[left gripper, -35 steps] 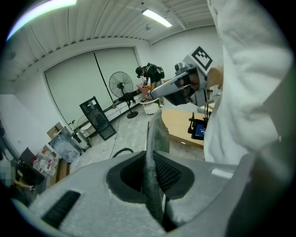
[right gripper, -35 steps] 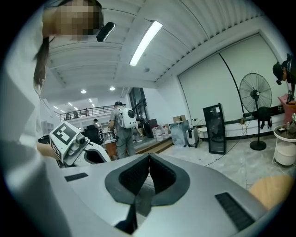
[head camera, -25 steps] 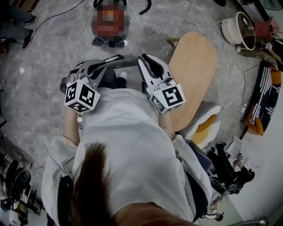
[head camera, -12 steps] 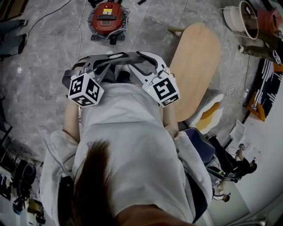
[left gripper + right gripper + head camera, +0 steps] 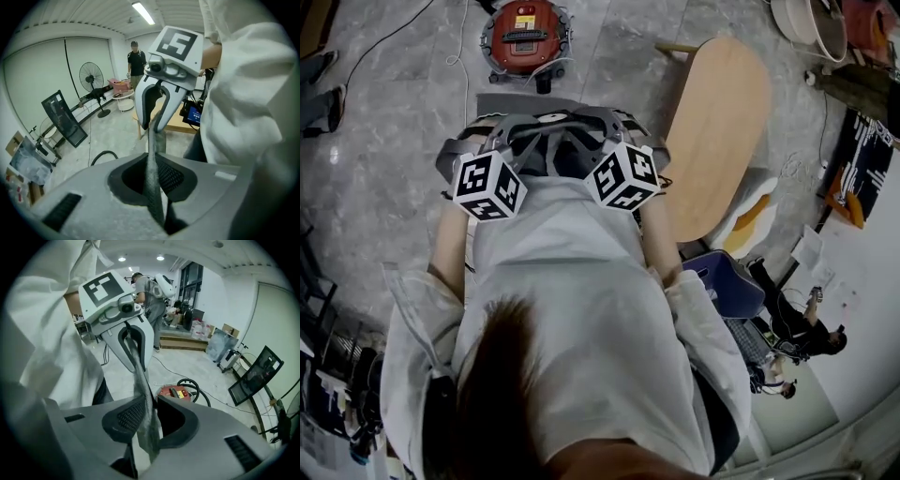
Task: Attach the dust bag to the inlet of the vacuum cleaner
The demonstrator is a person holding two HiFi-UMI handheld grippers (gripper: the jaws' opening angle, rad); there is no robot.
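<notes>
The grey dust bag (image 5: 525, 105) hangs stretched between my two grippers in front of the person's chest, a pale ring on its top face. My left gripper (image 5: 508, 128) is shut on one edge, and the cloth (image 5: 152, 154) runs pinched between its pads. My right gripper (image 5: 605, 119) has just been closing. The bag's other edge (image 5: 142, 380) lies between its jaws with a slit of light beside it, not pressed. The red vacuum cleaner (image 5: 525, 33) stands on the floor just beyond the bag and also shows past the jaws as the vacuum cleaner (image 5: 176, 392).
A long wooden table (image 5: 717, 131) stands to the right. A black hose (image 5: 199, 392) curls round the vacuum and cables trail over the grey floor. A person (image 5: 137, 61) and a standing fan (image 5: 91, 77) are further back. Pots (image 5: 806, 23) sit at the top right.
Both grippers have come down and closer together, with the right one rolling. The bag now spreads flatter between them, and the vacuum cleaner shows nearer below.
</notes>
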